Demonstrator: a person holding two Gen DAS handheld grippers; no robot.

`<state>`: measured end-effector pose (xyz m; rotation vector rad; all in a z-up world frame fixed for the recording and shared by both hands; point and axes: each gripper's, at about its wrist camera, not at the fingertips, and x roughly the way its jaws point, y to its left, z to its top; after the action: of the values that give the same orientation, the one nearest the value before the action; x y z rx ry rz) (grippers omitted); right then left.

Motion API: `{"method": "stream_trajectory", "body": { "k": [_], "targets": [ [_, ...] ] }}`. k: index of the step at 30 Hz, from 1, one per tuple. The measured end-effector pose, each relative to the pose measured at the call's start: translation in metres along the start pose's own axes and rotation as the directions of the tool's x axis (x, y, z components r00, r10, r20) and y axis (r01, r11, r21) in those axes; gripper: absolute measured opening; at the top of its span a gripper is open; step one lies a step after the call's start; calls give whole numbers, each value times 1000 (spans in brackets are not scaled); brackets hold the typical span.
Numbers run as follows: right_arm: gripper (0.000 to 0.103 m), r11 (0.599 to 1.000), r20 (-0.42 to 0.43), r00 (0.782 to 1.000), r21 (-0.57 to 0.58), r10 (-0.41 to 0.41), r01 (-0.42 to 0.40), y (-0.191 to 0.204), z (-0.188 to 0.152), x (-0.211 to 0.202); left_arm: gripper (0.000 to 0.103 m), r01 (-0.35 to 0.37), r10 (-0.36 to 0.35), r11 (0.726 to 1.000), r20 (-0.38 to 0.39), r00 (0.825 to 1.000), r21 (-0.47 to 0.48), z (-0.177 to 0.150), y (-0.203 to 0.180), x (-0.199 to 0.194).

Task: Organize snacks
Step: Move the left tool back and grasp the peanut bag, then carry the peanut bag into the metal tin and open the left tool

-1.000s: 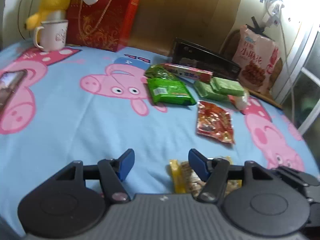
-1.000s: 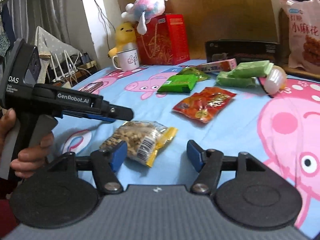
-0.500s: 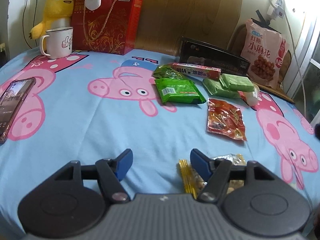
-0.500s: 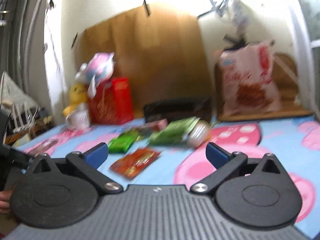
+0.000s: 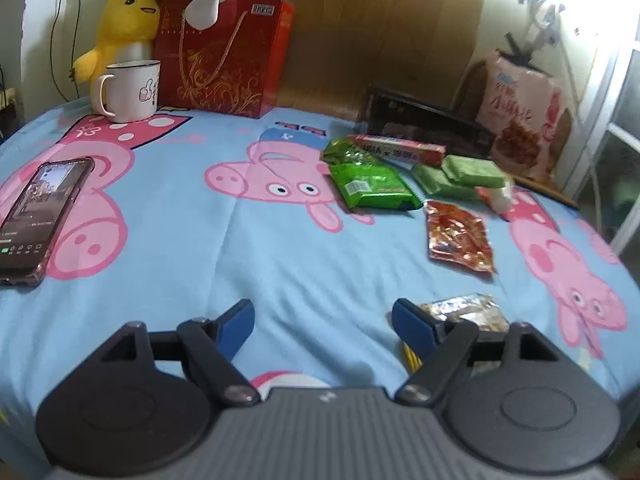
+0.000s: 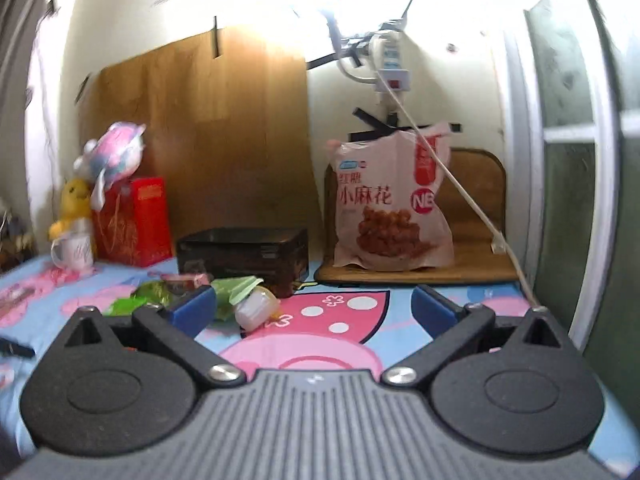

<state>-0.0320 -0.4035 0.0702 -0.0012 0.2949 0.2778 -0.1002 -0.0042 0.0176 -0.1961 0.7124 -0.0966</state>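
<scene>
Both grippers hover with fingers wide: left gripper [image 5: 322, 318] beside the clear peanut packet [image 5: 464, 312], right gripper [image 6: 314, 304] facing the black box [image 6: 244, 254], likely the snacks' destination.

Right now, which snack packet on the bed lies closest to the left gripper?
The clear nut packet with yellow edge, partly hidden behind the left gripper's right finger; the red packet and green ones lie farther off.

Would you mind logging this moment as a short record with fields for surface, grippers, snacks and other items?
surface: blue cartoon-pig bedsheet
left gripper: open, empty
right gripper: open, empty
nearest snack: peanut packet, by the left gripper's right finger
middle snacks: red packet, green packet
far right: large pink snack bag, upright
other items: phone, mug, black box
</scene>
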Motion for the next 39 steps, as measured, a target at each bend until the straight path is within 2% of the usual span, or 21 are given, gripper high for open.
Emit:
{"method": "stream_trajectory", "body": {
  "k": [2, 4, 6, 9, 11, 14, 18, 19, 20, 21, 23, 25, 28, 33, 36, 38, 39],
  "targets": [
    [93, 995, -50, 995, -56, 83, -86, 12, -1, 3, 78, 55, -55, 998, 4, 998, -17, 0, 6, -8],
    [87, 976, -122, 974, -82, 191, -201, 34, -9, 12, 78, 130, -130, 990, -9, 991, -47, 1, 9, -11],
    [81, 941, -192, 935, -108, 298, -322, 61, -22, 22, 78, 202, -204, 977, -22, 979, -76, 2, 10, -11],
    [78, 868, -274, 859, -130, 432, -478, 103, -39, 39, 76, 274, -280, 958, -57, 958, -88, 3, 3, -6],
    [76, 830, -314, 824, -157, 471, -535, 124, -46, 48, 74, 293, -299, 953, -81, 951, -80, 2, -3, -2],
    [73, 792, -369, 787, -181, 495, -583, 145, -52, 66, 71, 314, -322, 946, -104, 941, -86, 0, -7, 5],
    [71, 759, -419, 750, -190, 512, -623, 163, -55, 81, 67, 364, -378, 924, -133, 916, -120, 2, -12, 26],
    [67, 754, -429, 744, -191, 512, -629, 166, -56, 84, 67, 367, -380, 923, -125, 916, -115, 2, -17, 29],
    [66, 754, -419, 748, -196, 514, -627, 167, -57, 84, 63, 367, -378, 925, -127, 917, -103, 4, -23, 32],
    [64, 754, -418, 748, -193, 516, -628, 166, -56, 82, 52, 371, -381, 924, -138, 914, -92, 5, -27, 34],
    [53, 757, -421, 743, -177, 520, -629, 161, -53, 81, 49, 377, -386, 922, -159, 909, -86, 9, -37, 41],
    [43, 768, -420, 748, -163, 514, -619, 150, -52, 77, 47, 398, -406, 914, -185, 895, -79, 14, -47, 50],
    [42, 807, -425, 777, -161, 464, -569, 128, -53, 65, 47, 464, -463, 884, -250, 850, -63, 20, -70, 70],
    [41, 902, -437, 838, -117, 328, -415, 73, -56, 37, 46, 583, -526, 811, -373, 764, 50, 30, -143, 101],
    [40, 943, -437, 864, -94, 250, -320, 50, -57, 27, 47, 632, -543, 767, -414, 731, 110, 35, -179, 114],
    [39, 958, -428, 878, -85, 214, -275, 39, -52, 27, 47, 649, -548, 749, -423, 722, 137, 46, -193, 120],
    [39, 961, -420, 883, -83, 208, -265, 34, -47, 31, 47, 653, -552, 743, -414, 723, 149, 54, -196, 120]
  ]
}}
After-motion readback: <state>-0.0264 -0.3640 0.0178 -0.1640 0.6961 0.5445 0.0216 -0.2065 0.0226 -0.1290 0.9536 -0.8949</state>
